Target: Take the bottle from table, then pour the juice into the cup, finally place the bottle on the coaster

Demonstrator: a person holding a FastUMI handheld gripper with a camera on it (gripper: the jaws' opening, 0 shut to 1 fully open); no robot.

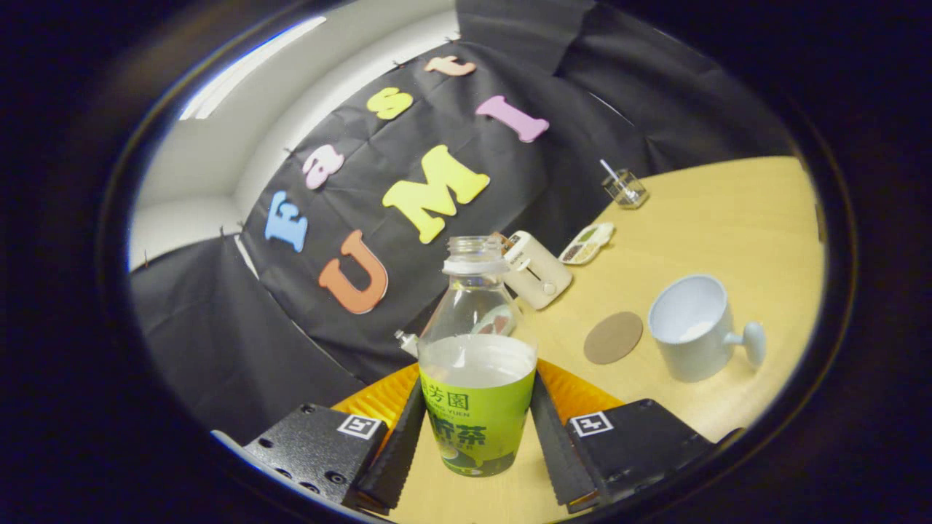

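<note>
Gripper view: clear plastic bottle with a green label and no cap [477, 364], partly filled with pale liquid, upright between the jaws. Gripper [477, 444] clenched on the bottle, both ribbed fingers [397, 451] pressing its labelled sides. Whole scene tilted. Base of the bottle seemingly clear of the bench, though hard to tell for sure.

Beyond the fingers, on the smooth pale wooden bench [728, 211]: flat round brown coaster [614, 337], and just beside it a white glazed cup with a knobbed handle [695, 327], mouth open, a little white at the bottom. Open bench between coaster and bottle. Further back, near the bench's far edge, a cream boxy toaster-like appliance [535, 269], a small oval dish with divided fillings [587, 243], and a small clear square glass with a thin stick in it [625, 188], well apart from the cup.

Behind the bench, creased black cloth wall [218, 342]; above it a white ceiling [218, 153] with a bright strip.
</note>
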